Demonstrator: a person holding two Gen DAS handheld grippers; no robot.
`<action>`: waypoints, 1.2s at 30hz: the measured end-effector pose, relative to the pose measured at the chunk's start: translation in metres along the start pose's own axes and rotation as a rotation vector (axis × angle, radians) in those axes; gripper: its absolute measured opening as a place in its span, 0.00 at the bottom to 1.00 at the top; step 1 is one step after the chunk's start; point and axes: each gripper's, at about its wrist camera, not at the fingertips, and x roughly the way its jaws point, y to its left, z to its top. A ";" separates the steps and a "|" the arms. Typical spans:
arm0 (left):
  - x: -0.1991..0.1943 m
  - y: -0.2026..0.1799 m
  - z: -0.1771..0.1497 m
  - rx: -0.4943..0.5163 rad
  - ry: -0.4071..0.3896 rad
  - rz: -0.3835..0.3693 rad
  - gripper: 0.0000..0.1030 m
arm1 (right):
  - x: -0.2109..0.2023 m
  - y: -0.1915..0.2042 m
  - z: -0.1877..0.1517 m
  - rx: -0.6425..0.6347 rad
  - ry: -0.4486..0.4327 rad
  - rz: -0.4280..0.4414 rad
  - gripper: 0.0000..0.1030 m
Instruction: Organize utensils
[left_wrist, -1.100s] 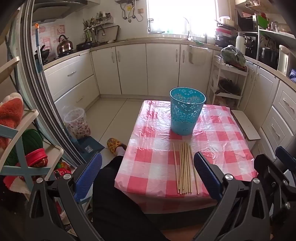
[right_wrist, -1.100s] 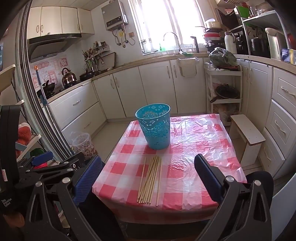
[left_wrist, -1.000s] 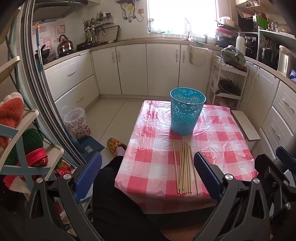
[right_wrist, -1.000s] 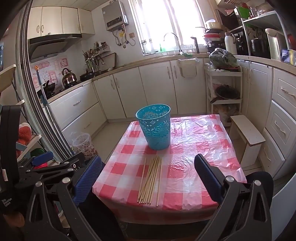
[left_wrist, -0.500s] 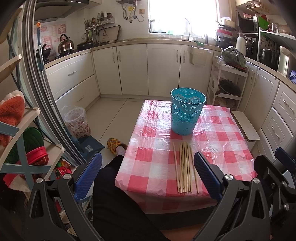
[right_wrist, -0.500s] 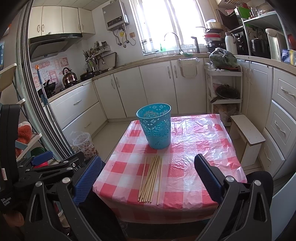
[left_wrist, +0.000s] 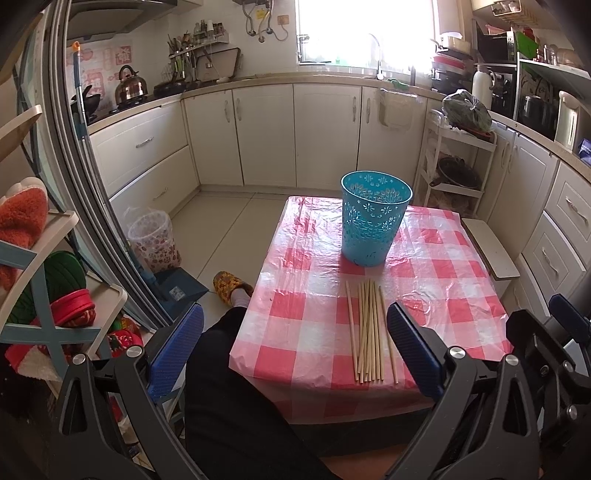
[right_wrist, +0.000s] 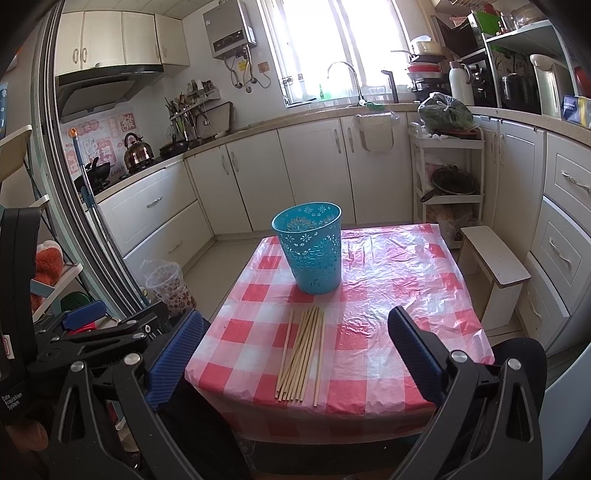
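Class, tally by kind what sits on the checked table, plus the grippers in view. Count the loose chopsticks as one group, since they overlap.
Blue basket: 1
Group of chopsticks: 1
Grippers: 2, the left gripper and the right gripper, both open
Total: 4

Glossy crinkled plastic tablecloth (left_wrist: 317, 306); pale matt wooden chopsticks (left_wrist: 367, 328); perforated blue plastic basket (left_wrist: 373, 218).

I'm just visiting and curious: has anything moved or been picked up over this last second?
Nothing visibly changed. The chopsticks lie in the same row in front of the blue basket, and both grippers, left and right, stay open and empty, short of the table.
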 end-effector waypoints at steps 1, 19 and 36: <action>0.001 0.000 0.000 0.000 0.003 0.000 0.93 | 0.001 -0.001 0.000 0.001 0.004 -0.001 0.93; 0.016 -0.004 0.002 0.003 0.035 -0.001 0.93 | 0.012 -0.006 0.000 0.007 0.029 -0.005 0.93; 0.014 -0.005 0.002 0.004 0.035 -0.005 0.93 | 0.015 -0.005 0.000 -0.002 0.056 -0.018 0.93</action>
